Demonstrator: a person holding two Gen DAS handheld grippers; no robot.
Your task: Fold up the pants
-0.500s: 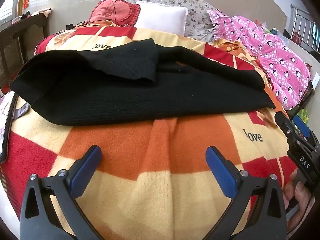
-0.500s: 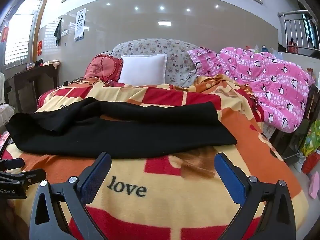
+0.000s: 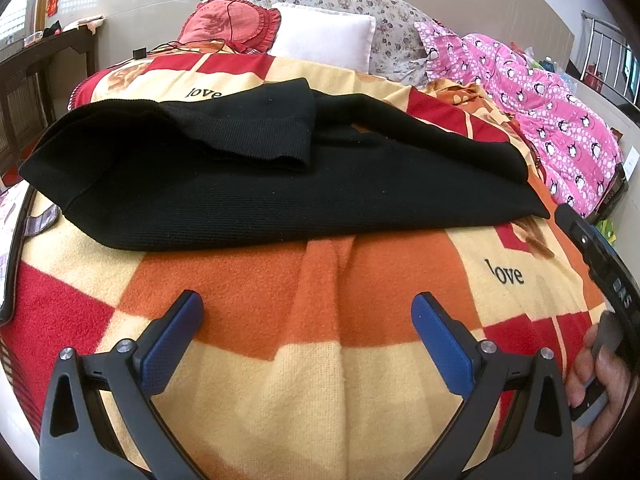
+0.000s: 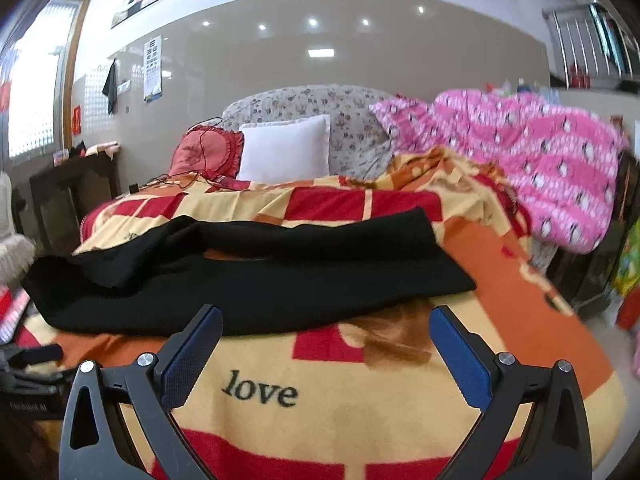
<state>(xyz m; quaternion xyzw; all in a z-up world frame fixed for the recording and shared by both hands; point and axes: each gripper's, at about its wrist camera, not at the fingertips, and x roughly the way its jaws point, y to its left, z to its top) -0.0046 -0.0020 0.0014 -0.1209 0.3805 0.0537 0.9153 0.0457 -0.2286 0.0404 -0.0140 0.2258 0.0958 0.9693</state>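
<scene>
Black knit pants lie across a checked red, orange and yellow blanket on a bed, with one part folded back over the top on the left. They also show in the right wrist view. My left gripper is open and empty, over the blanket short of the pants' near edge. My right gripper is open and empty, its tips close to the pants' near edge. The right tool and the hand holding it show at the left wrist view's right edge.
A white pillow, a red cushion and a floral headboard stand at the bed's far end. A pink penguin-print quilt lies heaped on the right. A dark wooden table stands at the left wall.
The right wrist view has tilted up and moved closer to the pants. The left gripper has shifted only slightly. Both stay open.
</scene>
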